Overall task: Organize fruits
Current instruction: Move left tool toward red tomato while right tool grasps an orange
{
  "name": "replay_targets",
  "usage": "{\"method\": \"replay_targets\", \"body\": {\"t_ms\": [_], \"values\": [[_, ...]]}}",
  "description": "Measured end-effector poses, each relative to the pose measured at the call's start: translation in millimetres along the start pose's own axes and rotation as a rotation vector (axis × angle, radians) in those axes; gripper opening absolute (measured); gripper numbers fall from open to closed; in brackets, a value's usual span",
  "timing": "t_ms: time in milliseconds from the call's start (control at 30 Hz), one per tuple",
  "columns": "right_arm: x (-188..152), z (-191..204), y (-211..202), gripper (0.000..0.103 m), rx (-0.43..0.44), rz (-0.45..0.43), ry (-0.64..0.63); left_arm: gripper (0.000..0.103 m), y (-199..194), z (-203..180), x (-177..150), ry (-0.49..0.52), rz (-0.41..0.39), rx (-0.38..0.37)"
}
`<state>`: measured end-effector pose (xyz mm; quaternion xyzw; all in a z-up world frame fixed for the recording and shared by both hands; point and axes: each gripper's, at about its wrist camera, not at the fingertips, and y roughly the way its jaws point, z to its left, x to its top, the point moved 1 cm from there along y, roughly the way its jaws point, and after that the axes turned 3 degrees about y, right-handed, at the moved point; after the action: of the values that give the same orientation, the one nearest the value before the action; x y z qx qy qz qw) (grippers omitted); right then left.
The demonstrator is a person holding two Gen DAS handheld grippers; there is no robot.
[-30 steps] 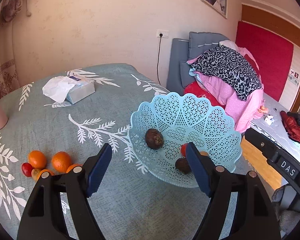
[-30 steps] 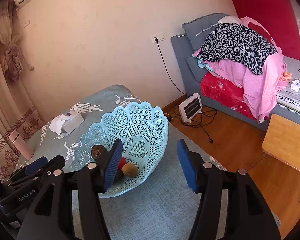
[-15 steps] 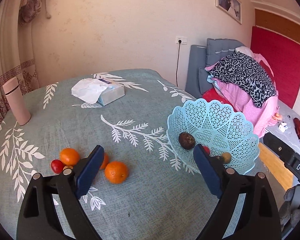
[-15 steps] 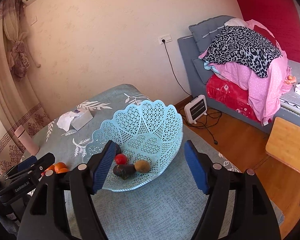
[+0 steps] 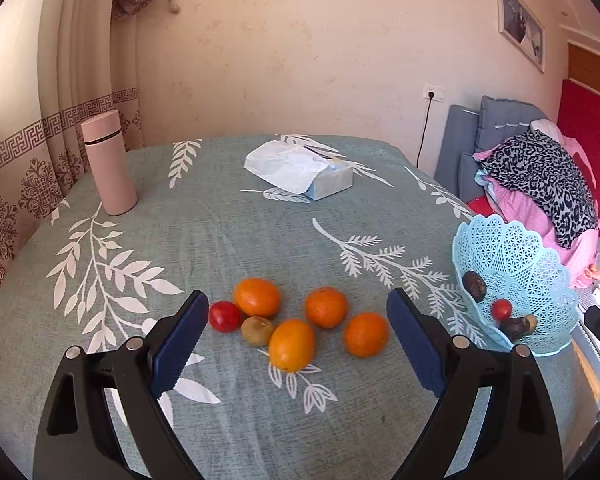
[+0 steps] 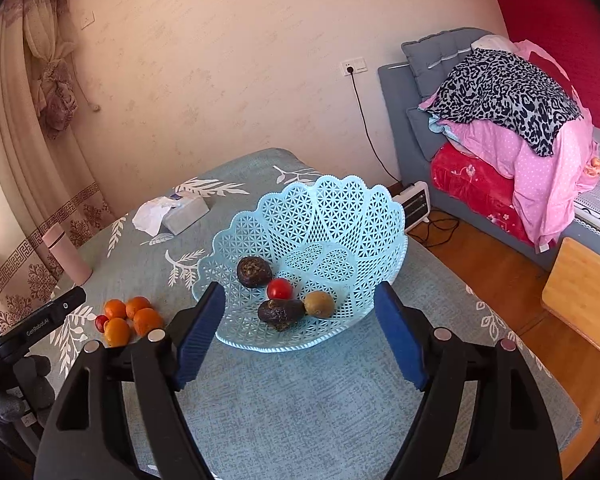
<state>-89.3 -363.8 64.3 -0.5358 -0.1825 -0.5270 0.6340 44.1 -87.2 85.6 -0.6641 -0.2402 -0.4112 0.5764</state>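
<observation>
Several oranges (image 5: pixel 291 345), a red tomato (image 5: pixel 225 316) and a kiwi (image 5: pixel 257 330) lie loose on the teal leaf-print tablecloth (image 5: pixel 228 240). My left gripper (image 5: pixel 298 338) is open and empty, just above and in front of this cluster. A light blue lattice basket (image 6: pixel 340 208) holds two dark fruits (image 6: pixel 254 272), a red tomato (image 6: pixel 280 289) and a kiwi (image 6: pixel 319 303). My right gripper (image 6: pixel 300 328) is open and empty, facing the basket's near rim. The basket also shows at the right of the left wrist view (image 5: pixel 516 248).
A pink flask (image 5: pixel 108 164) stands at the table's far left. A tissue box (image 5: pixel 312 172) lies at the far middle. Beyond the table's right edge are a bed with piled clothes (image 6: pixel 508 96), a small heater (image 6: pixel 418 204) and a wooden stool (image 6: pixel 584 292).
My left gripper has swung left from the basket to the loose fruit cluster, which now lies between its fingers. My right gripper has drawn back a little, showing more of the basket's contents.
</observation>
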Motion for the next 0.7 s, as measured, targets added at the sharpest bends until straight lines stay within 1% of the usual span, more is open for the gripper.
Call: {"method": "replay_targets", "body": {"t_ms": [267,400,500,633,667,700], "values": [[-13.7,16.1,2.0,0.080,0.031,0.041,-0.041,0.090,9.6,60.9,-10.3,-0.089,0.028,0.118],[-23.2,27.6,5.1,0.080,0.052,0.068,-0.070,0.090,20.4,80.5,-14.3,-0.092,0.050,0.164],[-29.1,35.2,7.3,0.080,0.065,0.087,-0.089,0.090,31.7,87.7,-18.3,-0.083,0.081,0.176],[-35.6,43.1,8.1,0.080,0.083,0.109,-0.108,0.089,49.8,86.9,-23.7,-0.056,0.127,0.154],[-36.8,45.2,8.6,0.080,0.087,0.113,-0.114,0.088,54.6,85.8,-25.3,-0.047,0.143,0.153],[-38.2,47.2,8.4,0.080,0.089,0.114,-0.120,0.082,58.8,84.4,-26.5,-0.036,0.156,0.147]]}}
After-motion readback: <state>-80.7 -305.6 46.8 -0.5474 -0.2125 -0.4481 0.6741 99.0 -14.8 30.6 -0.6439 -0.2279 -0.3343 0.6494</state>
